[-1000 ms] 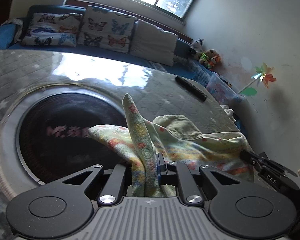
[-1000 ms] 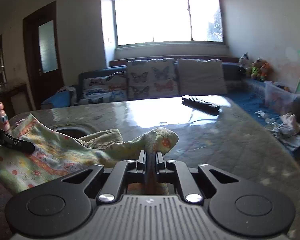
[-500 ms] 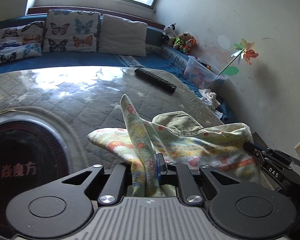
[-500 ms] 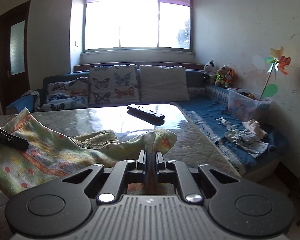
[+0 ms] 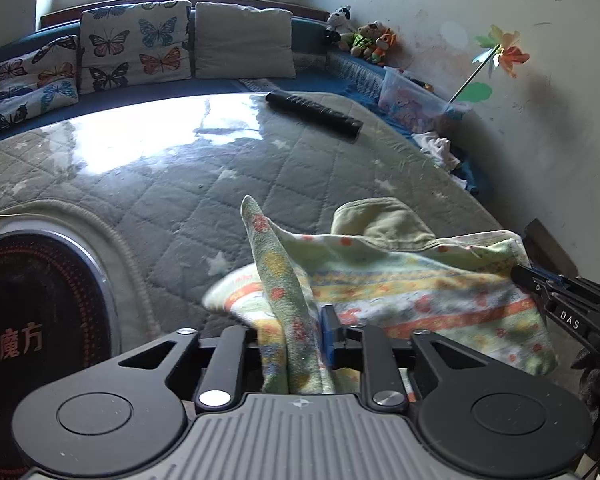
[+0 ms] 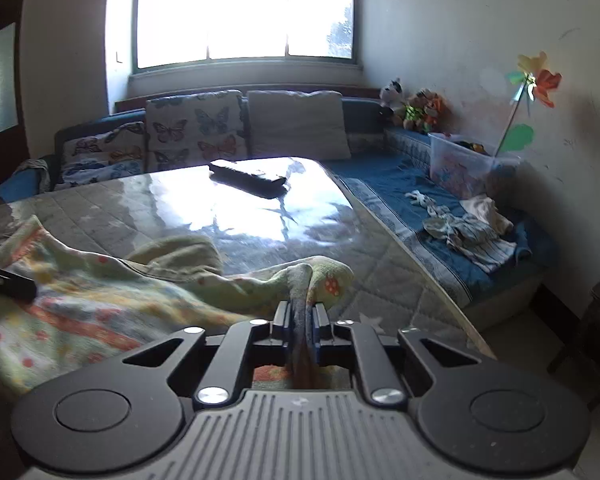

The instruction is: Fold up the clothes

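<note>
While our left gripper (image 5: 292, 344) is pinching one bunched end of the floral garment (image 5: 412, 288), our right gripper (image 6: 300, 320) is clamping the other end, and the cloth is hanging stretched between them near the quilted table's (image 5: 204, 184) right edge, well short of the remote (image 5: 312, 114).

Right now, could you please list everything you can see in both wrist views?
garment: one, pale green with floral print, held over table's near edge
table: one, grey quilted cover, glossy top
remote control: one, black, table's far side
round panel: one, black with red characters, table's left
cushions: several, butterfly-print and beige, blue sofa
soft toys: a few, sofa corner
plastic box: one, clear, sofa
pinwheel: one, multicoloured, wall
loose clothes: small pile, sofa
left tool: shut on garment
right tool: shut on garment
</note>
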Available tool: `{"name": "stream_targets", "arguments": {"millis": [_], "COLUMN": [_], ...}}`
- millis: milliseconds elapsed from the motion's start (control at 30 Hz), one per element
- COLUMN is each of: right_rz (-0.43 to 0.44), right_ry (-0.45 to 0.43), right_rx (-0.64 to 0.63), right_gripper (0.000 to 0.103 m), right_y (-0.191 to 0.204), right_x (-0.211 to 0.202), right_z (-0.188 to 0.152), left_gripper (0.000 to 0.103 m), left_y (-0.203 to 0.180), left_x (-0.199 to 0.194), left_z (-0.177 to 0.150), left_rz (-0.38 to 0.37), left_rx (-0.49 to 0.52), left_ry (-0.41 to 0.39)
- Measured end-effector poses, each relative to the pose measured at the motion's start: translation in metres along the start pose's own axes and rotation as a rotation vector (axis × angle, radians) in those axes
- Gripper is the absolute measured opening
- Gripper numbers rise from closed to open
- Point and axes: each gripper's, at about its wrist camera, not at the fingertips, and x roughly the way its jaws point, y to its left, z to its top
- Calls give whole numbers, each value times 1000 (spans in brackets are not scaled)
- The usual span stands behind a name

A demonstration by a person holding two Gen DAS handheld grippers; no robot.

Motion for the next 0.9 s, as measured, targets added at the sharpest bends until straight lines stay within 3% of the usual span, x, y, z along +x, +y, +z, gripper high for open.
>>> {"name": "stream_targets", "arguments": {"millis": [100, 200, 500, 900], "right_rz": [-22, -6, 157, 188], "right_ry": [-4, -12, 56, 94], "right_rx": [14, 44, 75, 86], "right_gripper": [15, 15, 15, 15], "right_y": [-3, -7, 18, 38], "right_x": [-1, -5, 22, 60], "right_z": [-2, 2, 9, 18], "left_gripper": [41, 43, 41, 33], "left_y": [7, 15, 9, 14], "left_x": [-3, -7, -15, 21], "left_z": [-1, 0, 7, 16], "left_rz": [50, 79, 51, 35], "left_rx": [2, -3, 12, 20], "left_ry": [-16, -36, -80, -53]}}
